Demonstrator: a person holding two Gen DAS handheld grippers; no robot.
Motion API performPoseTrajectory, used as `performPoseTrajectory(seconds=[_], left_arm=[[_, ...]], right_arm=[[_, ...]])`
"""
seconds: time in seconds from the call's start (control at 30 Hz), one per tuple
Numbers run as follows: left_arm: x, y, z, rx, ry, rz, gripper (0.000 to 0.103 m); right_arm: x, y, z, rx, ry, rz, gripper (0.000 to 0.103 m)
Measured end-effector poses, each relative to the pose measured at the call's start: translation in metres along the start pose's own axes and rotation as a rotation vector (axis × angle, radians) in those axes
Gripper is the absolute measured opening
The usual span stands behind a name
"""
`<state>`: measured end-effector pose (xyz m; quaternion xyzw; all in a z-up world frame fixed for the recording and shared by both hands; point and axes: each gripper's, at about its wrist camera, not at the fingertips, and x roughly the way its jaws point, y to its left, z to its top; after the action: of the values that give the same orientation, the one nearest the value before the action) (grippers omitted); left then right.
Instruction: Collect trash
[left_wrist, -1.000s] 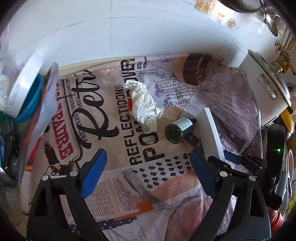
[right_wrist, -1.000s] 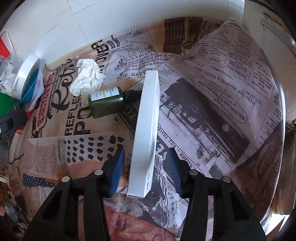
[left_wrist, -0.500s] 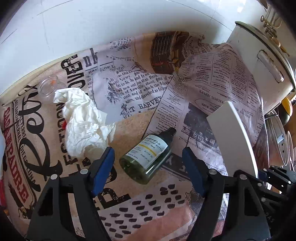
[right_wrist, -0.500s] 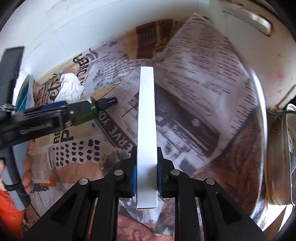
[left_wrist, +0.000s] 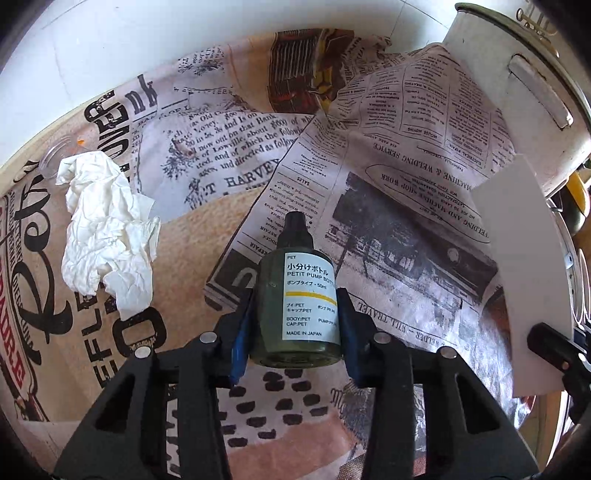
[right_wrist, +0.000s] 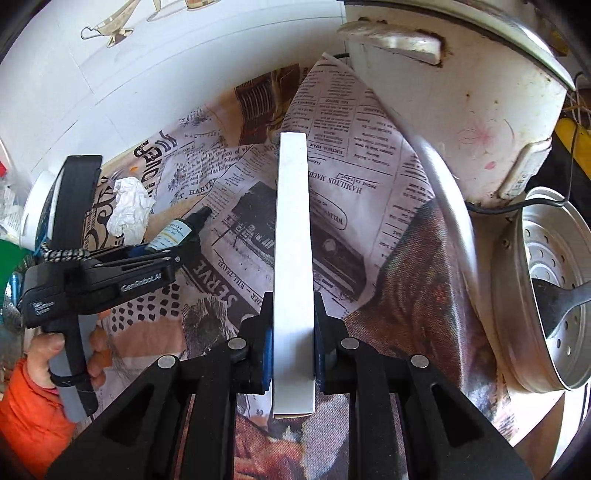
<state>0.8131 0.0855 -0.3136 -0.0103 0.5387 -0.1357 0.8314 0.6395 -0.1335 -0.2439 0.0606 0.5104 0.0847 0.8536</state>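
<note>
Left wrist view showed the left gripper (left_wrist: 293, 317) with its 2 blue pads against the sides of a small dark green bottle (left_wrist: 295, 314); the jaws had just been closing, and the bottle sat between them, lying on the newspaper-print cloth (left_wrist: 229, 155) with its black cap pointing away from the camera. A white label with a yellow stripe faced up. To the left of the bottle, apart from it, lay a crumpled white tissue (left_wrist: 105, 225), and just beyond the tissue, near the wall, sat a small clear cup (left_wrist: 55, 157). At the right edge of that view a flat white box (left_wrist: 524, 269) rose at a tilt, with a white rice cooker (left_wrist: 517, 92) behind it.

Right wrist view showed the right gripper (right_wrist: 293, 354) clamped on the flat white box (right_wrist: 293, 240), held edge-on and reaching away from the camera above the cloth (right_wrist: 351, 147). To the left, the left gripper (right_wrist: 168, 251) reached down around the bottle (right_wrist: 177, 230), held by a hand (right_wrist: 55, 358) with an orange sleeve (right_wrist: 29, 417). The tissue (right_wrist: 129, 206) lay just past the bottle. On the right stood the rice cooker (right_wrist: 461, 110), and beside it a perforated metal steamer tray (right_wrist: 546, 314).
</note>
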Motion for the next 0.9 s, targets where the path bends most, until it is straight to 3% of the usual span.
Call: performPoseTrajectory(seconds=[0.23,0.6,0.9], left_arm=[[-0.043,-0.014,-0.017,-0.052,-0.075,0.041,0.041],[-0.192,-0.073,-0.067,-0.157,-0.362,0.189,0.041],[-0.292,-0.117,-0.126,-0.232,-0.519,0.243,0.041]], right_arm=[[-0.032,-0.011,-0.008,-0.034,-0.050,0.027,0.016],[-0.126,-0.032,-0.014,-0.161,-0.222,0.129,0.016],[-0.199,-0.035,-0.031,-0.253,-0.341,0.201,0.016]])
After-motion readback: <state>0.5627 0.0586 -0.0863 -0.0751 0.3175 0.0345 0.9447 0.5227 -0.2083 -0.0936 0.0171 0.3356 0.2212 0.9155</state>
